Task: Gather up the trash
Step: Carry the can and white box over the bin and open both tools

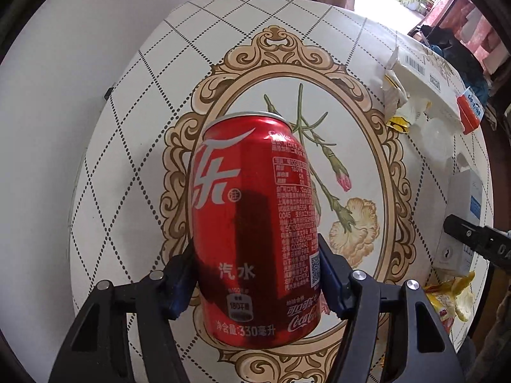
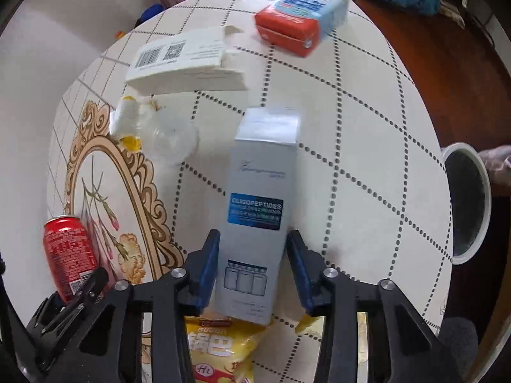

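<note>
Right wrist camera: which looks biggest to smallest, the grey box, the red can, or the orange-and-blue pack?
1. Grey box, biggest, though it sits right between the right gripper's fingers, so nearness inflates it.
2. and 3. Orange-and-blue pack and red can look about alike; I won't rank them.

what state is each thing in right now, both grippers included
left gripper: shut on the can
can: upright, held
right gripper: open around the grey box
grey box: top flap open, not clamped
white box: lying flat, torn open
plastic cup: on its side
bin: open
</note>
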